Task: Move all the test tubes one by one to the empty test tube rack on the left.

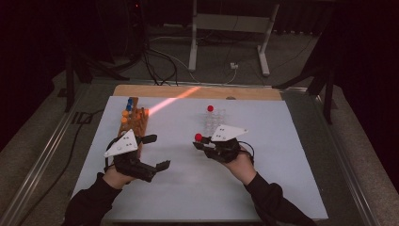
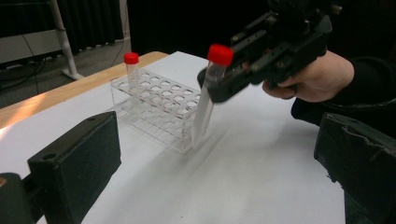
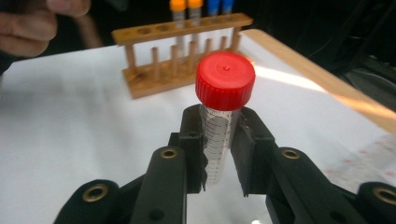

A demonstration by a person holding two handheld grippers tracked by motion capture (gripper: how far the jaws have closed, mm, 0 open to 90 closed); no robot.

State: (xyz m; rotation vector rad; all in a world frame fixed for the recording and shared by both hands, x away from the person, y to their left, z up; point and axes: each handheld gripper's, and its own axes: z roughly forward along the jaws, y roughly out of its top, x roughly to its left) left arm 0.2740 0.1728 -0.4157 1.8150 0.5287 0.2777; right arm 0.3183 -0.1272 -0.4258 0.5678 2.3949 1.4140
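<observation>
Nearest, left gripper (image 1: pixel 153 151) low over the white table (image 1: pixel 188 188), jaws spread wide, nothing between. Farther right, right gripper (image 3: pixel 219 154) clamped on a red-capped tube (image 3: pixel 223 116) below its cap, tilted just beside the clear rack (image 2: pixel 159 105). Another red-capped tube (image 2: pixel 131 70) upright in that rack. Beyond, wooden rack (image 1: pixel 134 120) with orange- and blue-capped tubes.

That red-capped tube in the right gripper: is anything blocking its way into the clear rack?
Nothing visible does. The right gripper holds the red-capped tube tilted, at the near edge of the clear rack. The rack's one other tube stands in a far corner, and the nearer holes look open.
</observation>
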